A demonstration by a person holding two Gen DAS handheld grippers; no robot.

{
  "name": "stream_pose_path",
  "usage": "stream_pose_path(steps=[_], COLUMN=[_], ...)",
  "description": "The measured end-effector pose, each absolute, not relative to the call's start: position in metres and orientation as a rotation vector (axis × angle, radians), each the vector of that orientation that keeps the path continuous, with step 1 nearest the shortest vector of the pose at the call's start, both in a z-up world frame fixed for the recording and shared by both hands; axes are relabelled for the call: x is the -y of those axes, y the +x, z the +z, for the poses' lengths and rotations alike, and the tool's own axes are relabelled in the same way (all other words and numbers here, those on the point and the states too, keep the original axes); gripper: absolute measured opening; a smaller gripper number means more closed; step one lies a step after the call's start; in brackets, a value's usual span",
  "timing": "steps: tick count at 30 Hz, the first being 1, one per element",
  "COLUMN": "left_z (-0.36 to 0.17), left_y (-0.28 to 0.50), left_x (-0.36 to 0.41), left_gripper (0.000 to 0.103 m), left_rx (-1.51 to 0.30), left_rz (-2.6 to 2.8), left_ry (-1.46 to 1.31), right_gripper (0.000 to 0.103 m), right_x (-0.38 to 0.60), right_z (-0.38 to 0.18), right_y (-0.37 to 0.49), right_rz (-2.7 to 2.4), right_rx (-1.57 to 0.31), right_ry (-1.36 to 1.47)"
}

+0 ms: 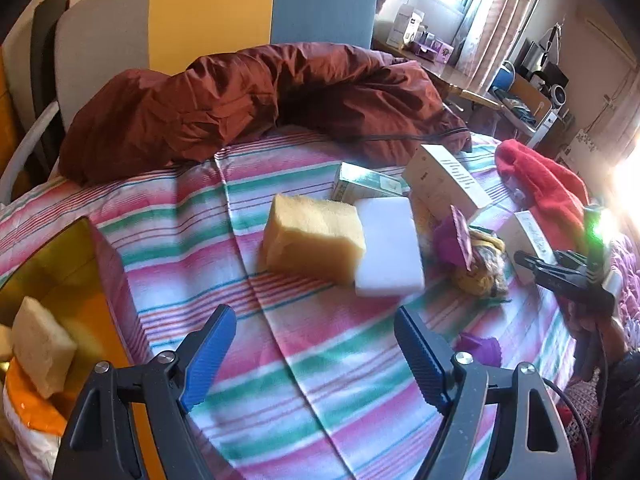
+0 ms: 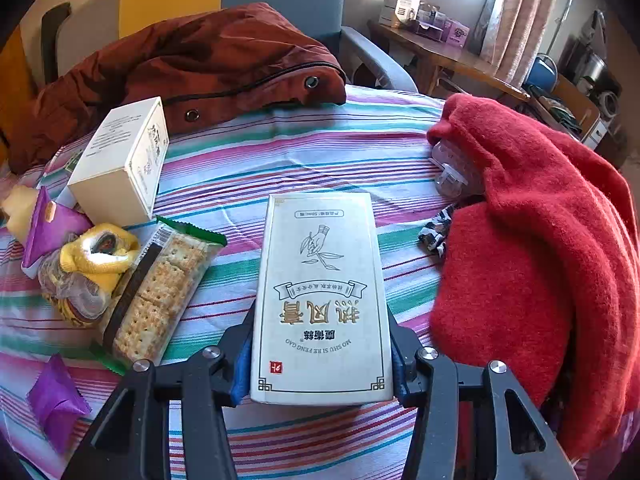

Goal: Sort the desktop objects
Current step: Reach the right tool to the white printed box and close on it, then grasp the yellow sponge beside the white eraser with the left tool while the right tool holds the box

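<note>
Sorting looks barely begun: one sponge [image 1: 42,346] sits in the yellow bin [image 1: 76,248] at the bed's left edge, the right claw [image 2: 320,354] is clenched on a white box [image 2: 322,300], the left claw [image 1: 316,352] hangs released, and sponges, boxes and snacks remain mid-bed.

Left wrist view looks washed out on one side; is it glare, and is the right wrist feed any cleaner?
Left wrist view: strong glare burns out the right edge, with a green flare on the right gripper; the yellow sponge block is lit clearly. Right wrist view: even light, sharp print on the white carton, only fisheye bending at the rims.
</note>
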State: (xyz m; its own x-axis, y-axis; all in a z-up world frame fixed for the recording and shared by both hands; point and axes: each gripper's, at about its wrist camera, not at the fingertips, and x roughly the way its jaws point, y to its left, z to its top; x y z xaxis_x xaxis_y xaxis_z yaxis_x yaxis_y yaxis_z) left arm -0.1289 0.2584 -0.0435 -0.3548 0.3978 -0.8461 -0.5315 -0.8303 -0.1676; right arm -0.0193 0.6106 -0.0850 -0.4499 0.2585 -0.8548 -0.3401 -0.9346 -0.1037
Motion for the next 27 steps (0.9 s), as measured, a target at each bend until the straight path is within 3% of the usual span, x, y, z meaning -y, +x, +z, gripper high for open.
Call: stream_pose_path(steps=[9,14,27], left_z=[-0.046,-0.052,-0.079], left_y=[-0.149,-0.159,-0.183], left_x=[-0.287,-0.303,-0.327], left_gripper=[0.089,0.102,0.101], left_rx=[-0.323,-0.368,-0.503], left_rz=[2.234,2.204,2.193], left_ry=[-1.242,-1.230,-1.280], right_gripper=[0.052,0.052,0.052], right_x=[-0.607,-0.607,-0.606], right_z=[-0.084,-0.084,-0.085], right_y=[-0.023,-0.024,-0.026], right_rz=[2.423,2.422,2.422], right_rx=[-0.093,-0.094,-0.099], right_ry=[-1.406,-1.406,-1.406])
